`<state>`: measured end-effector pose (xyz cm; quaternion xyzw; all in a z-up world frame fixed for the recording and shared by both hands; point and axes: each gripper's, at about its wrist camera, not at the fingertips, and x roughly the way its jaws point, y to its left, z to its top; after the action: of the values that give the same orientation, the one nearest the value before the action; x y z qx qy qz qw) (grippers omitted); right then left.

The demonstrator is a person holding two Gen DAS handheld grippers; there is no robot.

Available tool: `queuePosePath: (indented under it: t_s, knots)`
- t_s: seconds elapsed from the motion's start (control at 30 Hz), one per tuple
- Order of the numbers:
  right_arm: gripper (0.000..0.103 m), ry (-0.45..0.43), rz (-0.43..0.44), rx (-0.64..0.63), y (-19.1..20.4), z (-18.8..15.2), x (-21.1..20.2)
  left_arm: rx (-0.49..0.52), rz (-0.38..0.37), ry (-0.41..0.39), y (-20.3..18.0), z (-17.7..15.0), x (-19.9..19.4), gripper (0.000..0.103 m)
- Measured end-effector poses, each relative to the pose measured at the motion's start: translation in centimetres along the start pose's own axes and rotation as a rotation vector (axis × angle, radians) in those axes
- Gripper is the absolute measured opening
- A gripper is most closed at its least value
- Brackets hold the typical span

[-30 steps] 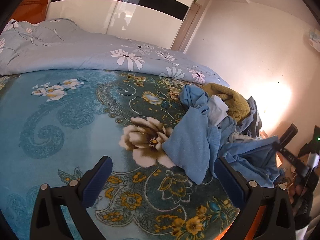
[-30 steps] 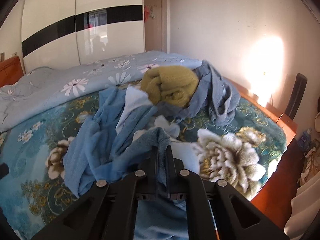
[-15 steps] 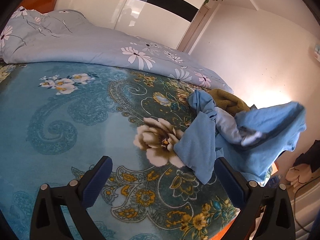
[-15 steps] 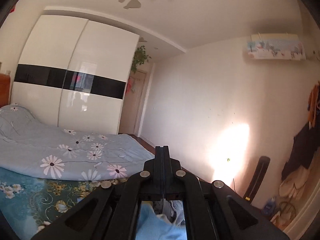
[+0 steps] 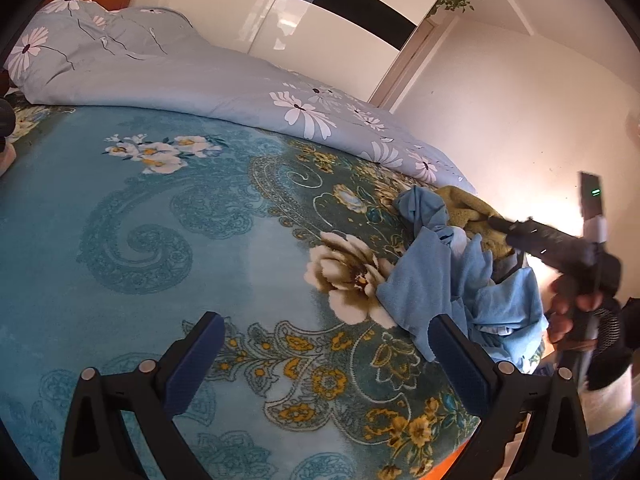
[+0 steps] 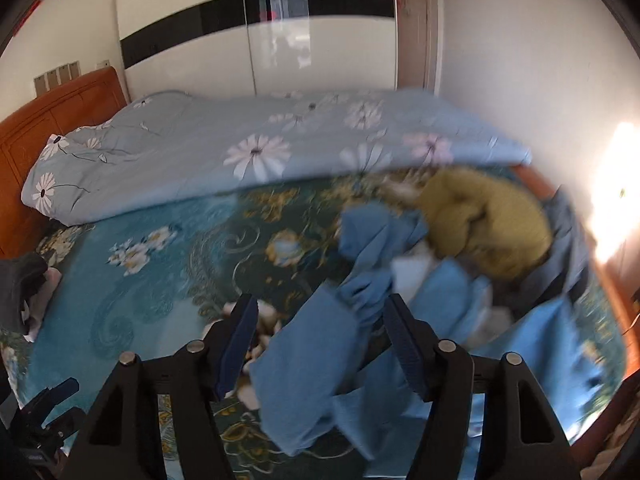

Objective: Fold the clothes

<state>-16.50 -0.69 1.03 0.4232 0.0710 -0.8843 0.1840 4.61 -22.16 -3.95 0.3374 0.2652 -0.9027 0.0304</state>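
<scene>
A pile of clothes lies on the bed's right side: light blue garments [image 5: 436, 276] [image 6: 320, 344], an olive-yellow towel [image 5: 472, 212] [image 6: 488, 224] and a grey-blue piece [image 6: 568, 248]. My left gripper [image 5: 326, 354] is open and empty above the teal floral blanket [image 5: 168, 240], left of the pile. My right gripper [image 6: 320, 340] is open, its jaws on either side of a blue garment that lies loose between them. It also shows in the left wrist view [image 5: 532, 236], over the pile.
A grey-blue daisy duvet [image 5: 208, 80] [image 6: 248, 156] is bunched across the head of the bed. An orange headboard [image 6: 48, 120] stands at the left, a white wardrobe [image 6: 256, 40] behind. Dark clothing [image 6: 20, 288] lies at the bed's left edge.
My right gripper was shut on a blue garment and lifted it high; now it is open, low over the pile, and the garment has dropped back. The left gripper stayed open.
</scene>
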Motion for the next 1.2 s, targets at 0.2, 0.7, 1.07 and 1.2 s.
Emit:
queuePosePath:
  t_s: [0.2,0.7,1.07,1.2]
  knots:
    - [0.017,0.131,0.182,0.031,3.1,-2.5,5.6,-0.033,0.058,-0.006,3.4,0.4,-0.2,0.103]
    - [0.012,0.128,0.8,-0.106,22.6,-5.3,-0.8,-0.175,0.148,-0.174,11.6,1.1,-9.3,0.103]
    - [0.025,0.223,0.954,-0.264,38.7,-5.6,-2.3,-0.281,0.306,-0.263,18.8,-0.3,-15.8,0.103]
    - [0.054,0.243,0.98,-0.222,36.7,-5.7,-0.8,-0.274,0.276,-0.26,19.3,-0.7,-14.9,0.103]
